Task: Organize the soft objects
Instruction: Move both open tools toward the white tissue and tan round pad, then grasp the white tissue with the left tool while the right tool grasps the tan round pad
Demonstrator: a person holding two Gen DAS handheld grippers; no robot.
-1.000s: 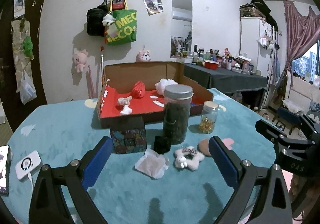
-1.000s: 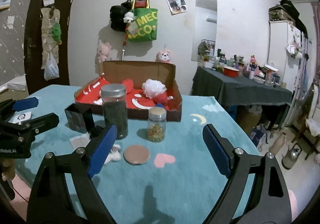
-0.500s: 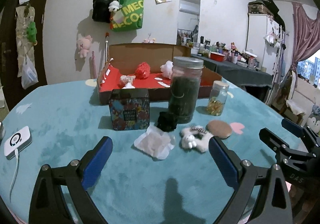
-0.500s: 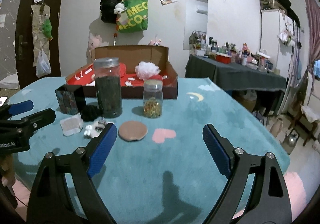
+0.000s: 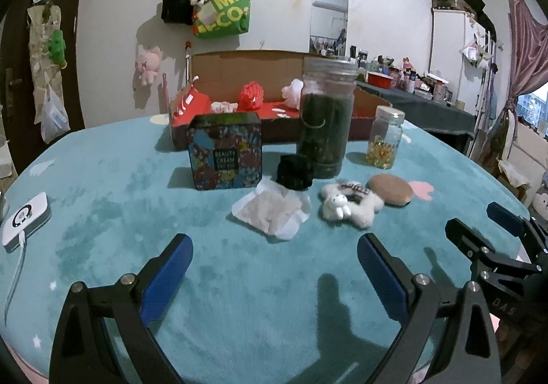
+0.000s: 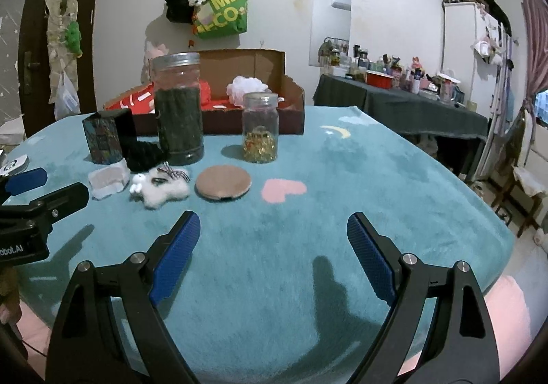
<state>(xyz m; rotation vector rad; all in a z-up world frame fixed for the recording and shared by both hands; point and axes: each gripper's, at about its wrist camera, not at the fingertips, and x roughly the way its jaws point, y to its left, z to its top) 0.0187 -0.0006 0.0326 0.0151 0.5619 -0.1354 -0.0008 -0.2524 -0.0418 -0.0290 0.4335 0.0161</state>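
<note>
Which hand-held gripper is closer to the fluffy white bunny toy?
Left. The left hand-held gripper faces the bunny toy almost straight ahead; the right hand-held gripper sits further right, toy off to its left.

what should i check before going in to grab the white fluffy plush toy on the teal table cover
1. Left gripper open and empty: ok, jaws wide with only teal table cover between them.
2. Right gripper open and empty: ok.
3. White fluffy plush toy free to lift: ok, nothing lies on it; whether it touches the round tan pad beside it, cannot tell.
4. Room around it: not ok, the black fuzzy lump and tall dark-filled glass jar stand close behind.
5. Drop place ready: ok, the open cardboard box with red lining behind the jar has bare red floor.
6. Grippers clear of each other: ok, apart in both views.
</note>
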